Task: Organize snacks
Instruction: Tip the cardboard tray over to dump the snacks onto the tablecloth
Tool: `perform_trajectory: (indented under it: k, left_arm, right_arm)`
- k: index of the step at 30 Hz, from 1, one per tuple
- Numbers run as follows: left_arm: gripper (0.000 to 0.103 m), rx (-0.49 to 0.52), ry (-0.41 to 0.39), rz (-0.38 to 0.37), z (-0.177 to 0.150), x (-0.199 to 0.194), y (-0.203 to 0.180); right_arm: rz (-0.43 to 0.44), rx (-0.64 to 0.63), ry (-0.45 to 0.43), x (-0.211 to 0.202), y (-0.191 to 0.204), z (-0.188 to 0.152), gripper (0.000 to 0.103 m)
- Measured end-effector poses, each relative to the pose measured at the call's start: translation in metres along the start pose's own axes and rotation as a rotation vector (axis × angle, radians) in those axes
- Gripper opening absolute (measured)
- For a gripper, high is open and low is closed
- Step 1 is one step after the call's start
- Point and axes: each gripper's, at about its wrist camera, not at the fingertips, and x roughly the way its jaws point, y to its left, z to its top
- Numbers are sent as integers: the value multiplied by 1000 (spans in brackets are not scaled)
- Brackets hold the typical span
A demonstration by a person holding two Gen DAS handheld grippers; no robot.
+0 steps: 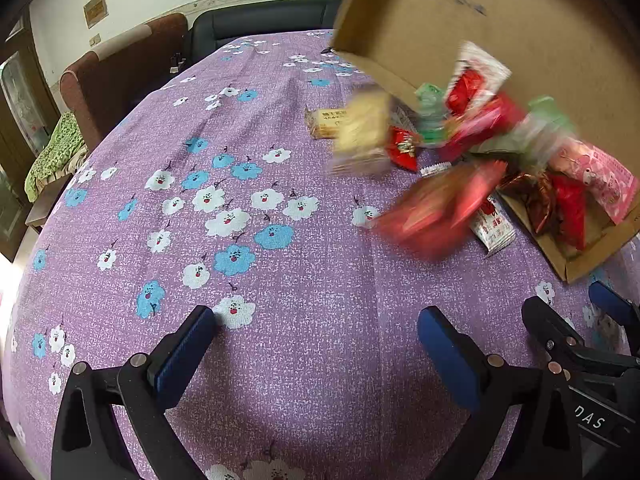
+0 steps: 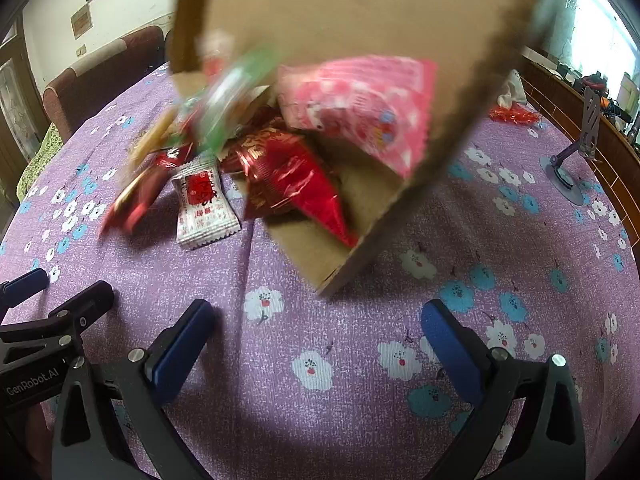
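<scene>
A brown cardboard box (image 1: 500, 20) is tipped over above the purple flowered tablecloth (image 1: 280, 240), and snack packets spill from it, several blurred in mid-fall. A pink packet (image 2: 360, 112), a red foil cone packet (image 2: 296, 184) and a white-and-red packet (image 2: 204, 208) lie at the box's open side (image 2: 360, 216). A tan biscuit packet (image 1: 326, 122) lies further back. My left gripper (image 1: 316, 344) is open and empty, short of the pile. My right gripper (image 2: 316, 344) is open and empty, just before the box's lower corner. Nothing shows what holds the box.
Brown and dark chairs (image 1: 120, 68) stand behind the table. A grey phone stand (image 2: 568, 172) sits on the table at the right, near a low wooden wall (image 2: 580, 112). Red wrappers (image 2: 516, 114) lie at the far right.
</scene>
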Motion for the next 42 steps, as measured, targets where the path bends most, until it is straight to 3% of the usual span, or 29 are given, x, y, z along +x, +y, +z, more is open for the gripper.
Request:
perform_trajectory:
  k: [42]
  left_arm:
    - [103,-3,0,2,1,1,-3]
  right_arm:
    - [-1,1,-1,-1,1,0,103]
